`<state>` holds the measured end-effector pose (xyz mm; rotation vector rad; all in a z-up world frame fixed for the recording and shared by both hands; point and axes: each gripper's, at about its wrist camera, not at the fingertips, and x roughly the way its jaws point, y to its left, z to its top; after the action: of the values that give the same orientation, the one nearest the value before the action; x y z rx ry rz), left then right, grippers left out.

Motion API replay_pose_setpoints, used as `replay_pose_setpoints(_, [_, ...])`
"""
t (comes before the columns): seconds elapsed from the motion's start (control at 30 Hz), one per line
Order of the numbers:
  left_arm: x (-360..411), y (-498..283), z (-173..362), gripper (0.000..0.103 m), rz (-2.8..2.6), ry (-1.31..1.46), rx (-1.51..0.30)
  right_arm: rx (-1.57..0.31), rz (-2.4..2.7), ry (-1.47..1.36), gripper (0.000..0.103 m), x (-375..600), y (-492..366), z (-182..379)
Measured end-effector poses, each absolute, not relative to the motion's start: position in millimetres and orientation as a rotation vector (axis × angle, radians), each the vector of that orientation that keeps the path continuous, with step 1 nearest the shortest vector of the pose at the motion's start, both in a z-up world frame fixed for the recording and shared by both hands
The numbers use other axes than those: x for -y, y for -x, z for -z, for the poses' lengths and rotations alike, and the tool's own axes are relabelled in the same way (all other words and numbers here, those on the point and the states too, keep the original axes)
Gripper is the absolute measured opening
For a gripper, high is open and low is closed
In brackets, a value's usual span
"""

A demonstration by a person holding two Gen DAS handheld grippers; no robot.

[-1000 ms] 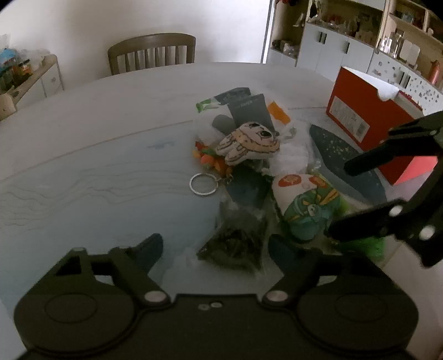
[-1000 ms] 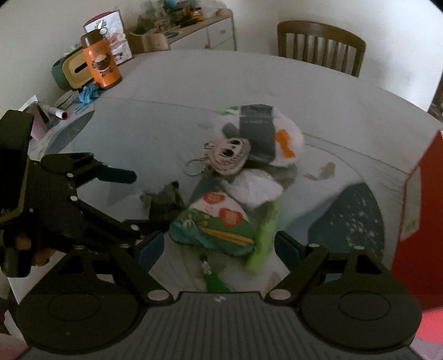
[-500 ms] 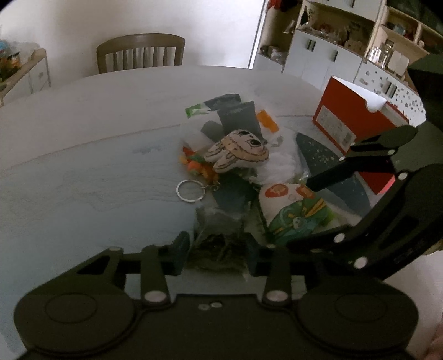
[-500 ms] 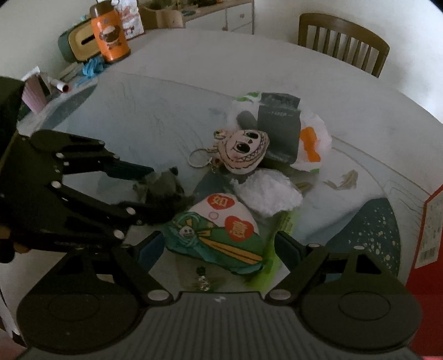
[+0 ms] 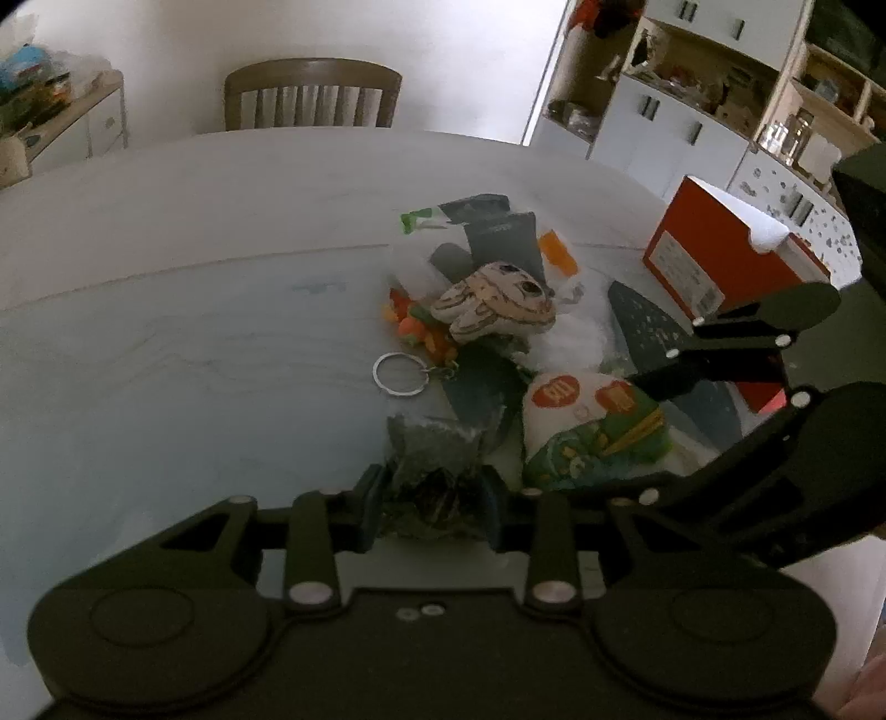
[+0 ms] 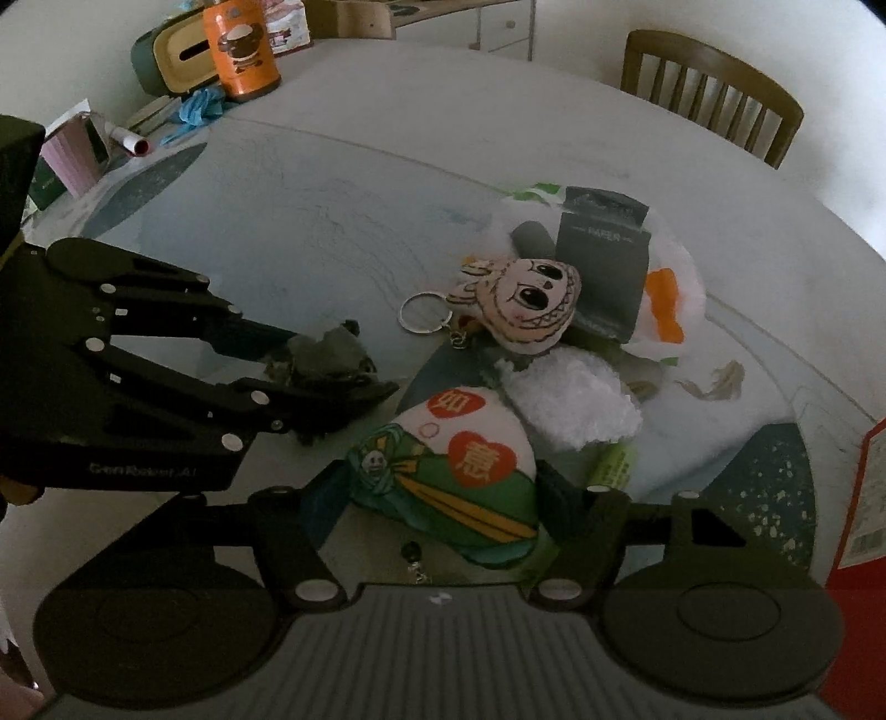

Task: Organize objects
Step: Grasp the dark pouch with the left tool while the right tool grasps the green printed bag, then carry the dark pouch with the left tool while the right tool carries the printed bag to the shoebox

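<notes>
A pile of small things lies on the round table. My left gripper is shut on a dark crumpled plastic bag; it also shows in the right wrist view. My right gripper is shut on a green plush charm with red hearts, also visible in the left wrist view. Behind them lie a cream cartoon-face plush keychain with a metal ring, a white fluffy wad and a grey paper packet.
A red box stands at the table's right side. An orange canister, a tissue box and small clutter sit at the far left edge. A wooden chair stands behind the table, and white cabinets stand at the right.
Both grippers moved in and closed: the left shut on the dark bag, the right shut on the green plush charm. The right gripper came close beside the left.
</notes>
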<state>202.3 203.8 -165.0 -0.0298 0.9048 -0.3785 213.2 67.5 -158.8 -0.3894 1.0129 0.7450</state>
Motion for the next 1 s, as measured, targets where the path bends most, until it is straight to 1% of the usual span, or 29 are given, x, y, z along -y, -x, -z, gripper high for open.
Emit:
replay_pose_setpoints(0.07, [-204,-200,163,0.032,0.37,0.036,-0.905,-1.005,-0.75,0.391,0.066,-67,-211,157])
replay_pose_setpoints(0.23, [-204,-193,152,0.032,0.341,0.059,-0.923,-0.997,-0.766,0.338,0.066,-58,-204,146])
replay_pose_setpoints(0.47, [-193,-177,121,0.032,0.342,0.091,-0.897,-0.982,-0.773,0.221,0.066,-34,-193,115])
replay_pose_setpoints(0.8, [-145,-165,71,0.032,0.356,0.029,-0.885,-0.925,-0.768,0.07,0.066,26,-181,60])
replay_pose_setpoints(1.0, [-108,-164,42,0.032,0.417,0.017,-0.853,-0.897,-0.737,0.035,0.066,68,-179,30])
